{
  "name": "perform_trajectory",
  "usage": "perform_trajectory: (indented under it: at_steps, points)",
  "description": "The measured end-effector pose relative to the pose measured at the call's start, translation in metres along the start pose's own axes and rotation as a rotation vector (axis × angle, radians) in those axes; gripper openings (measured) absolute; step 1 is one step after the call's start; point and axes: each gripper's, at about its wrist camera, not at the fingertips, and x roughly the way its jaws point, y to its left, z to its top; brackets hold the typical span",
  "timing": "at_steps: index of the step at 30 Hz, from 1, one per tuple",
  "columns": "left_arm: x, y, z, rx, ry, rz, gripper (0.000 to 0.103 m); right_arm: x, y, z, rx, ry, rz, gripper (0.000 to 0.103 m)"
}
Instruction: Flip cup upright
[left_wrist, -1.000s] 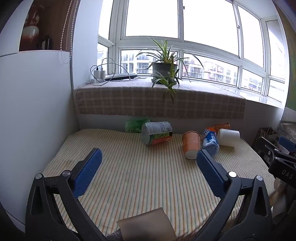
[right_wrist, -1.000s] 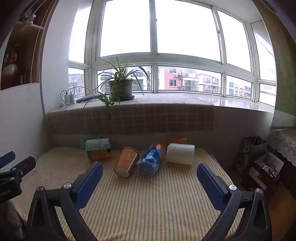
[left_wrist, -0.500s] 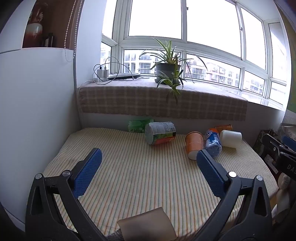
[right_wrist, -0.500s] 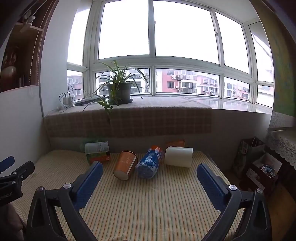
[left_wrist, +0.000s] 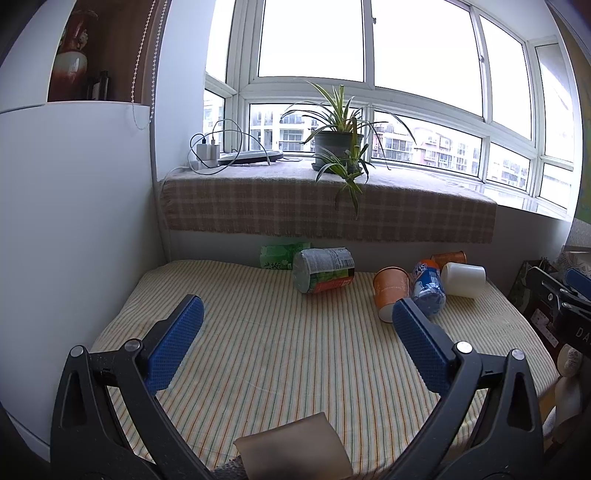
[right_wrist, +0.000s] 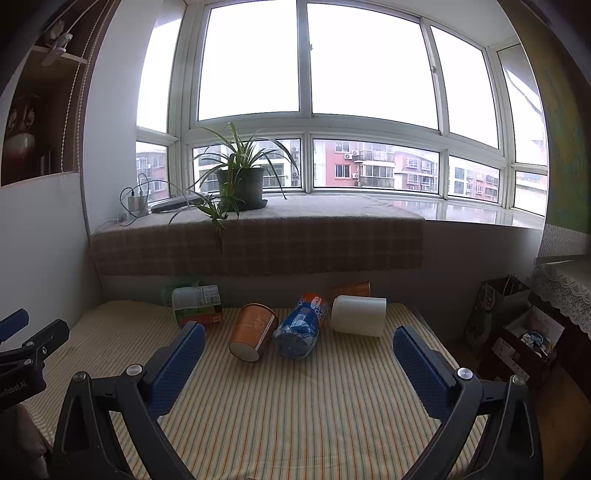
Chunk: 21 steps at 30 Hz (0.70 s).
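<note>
Both hand-held grippers are hanging wide open, holding nothing. The orange cup (right_wrist: 253, 331) is lying on its side on the striped tabletop (right_wrist: 314, 406), ahead of the right hand-held gripper (right_wrist: 299, 350) (a bit nearer its left finger). A blue can (right_wrist: 301, 328) is touching it. The left hand-held gripper (left_wrist: 295, 332) is well apart from it.

Two low claw-mounted views toward the window; shared: striped table (left_wrist: 280, 354) (right_wrist: 314, 406).
</note>
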Motion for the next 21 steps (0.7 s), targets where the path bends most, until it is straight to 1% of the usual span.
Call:
perform_trajectory:
  at_steps: [21]
  points:
    - [-0.0045, -0.0048, 0.0052, 0.014, -0.011, 0.0, 0.103, 0.0098, -0.0062, -0.0029, 0.025, 0.034, 0.003, 0.103]
